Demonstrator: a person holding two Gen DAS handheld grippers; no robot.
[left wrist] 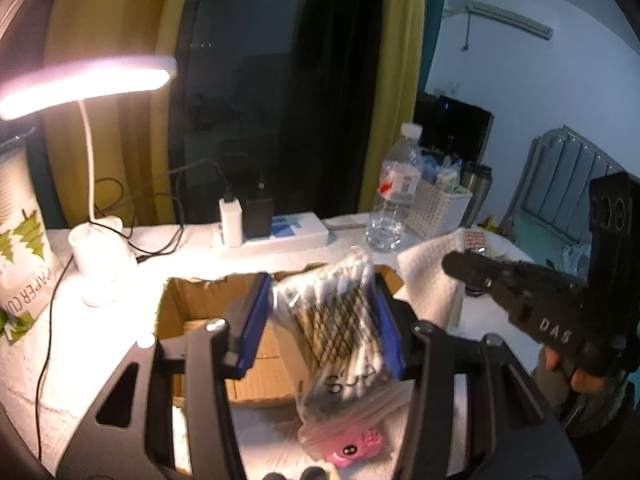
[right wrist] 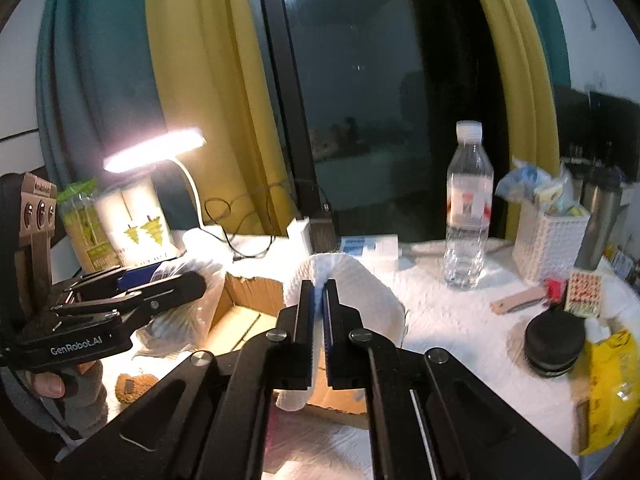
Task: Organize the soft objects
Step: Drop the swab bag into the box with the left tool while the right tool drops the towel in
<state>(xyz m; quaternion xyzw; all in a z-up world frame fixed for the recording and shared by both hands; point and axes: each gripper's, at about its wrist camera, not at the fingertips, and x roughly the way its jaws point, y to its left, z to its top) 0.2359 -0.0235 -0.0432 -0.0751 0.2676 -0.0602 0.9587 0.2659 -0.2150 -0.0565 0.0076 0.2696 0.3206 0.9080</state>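
My left gripper (left wrist: 320, 312) holds a clear plastic bag of cotton swabs (left wrist: 340, 320) between its blue pads, tilted over the open cardboard box (left wrist: 200, 320). The bag is blurred; its grip looks loose. From the right wrist view the left gripper (right wrist: 176, 280) and the bag (right wrist: 188, 312) hang over the box's left side (right wrist: 240, 312). My right gripper (right wrist: 319, 292) is shut on a folded white paper towel (right wrist: 360, 300), held over the box. In the left wrist view the right gripper (left wrist: 460, 264) sits by that towel (left wrist: 432, 280).
A lit desk lamp (left wrist: 100, 272), a paper-cup sleeve (left wrist: 24, 240), chargers and cables (left wrist: 240, 220), a water bottle (right wrist: 468, 220), a white basket (right wrist: 548, 240), a black round jar (right wrist: 554, 344), a yellow bag (right wrist: 608, 384). A pink toy (left wrist: 352, 448) lies below the swab bag.
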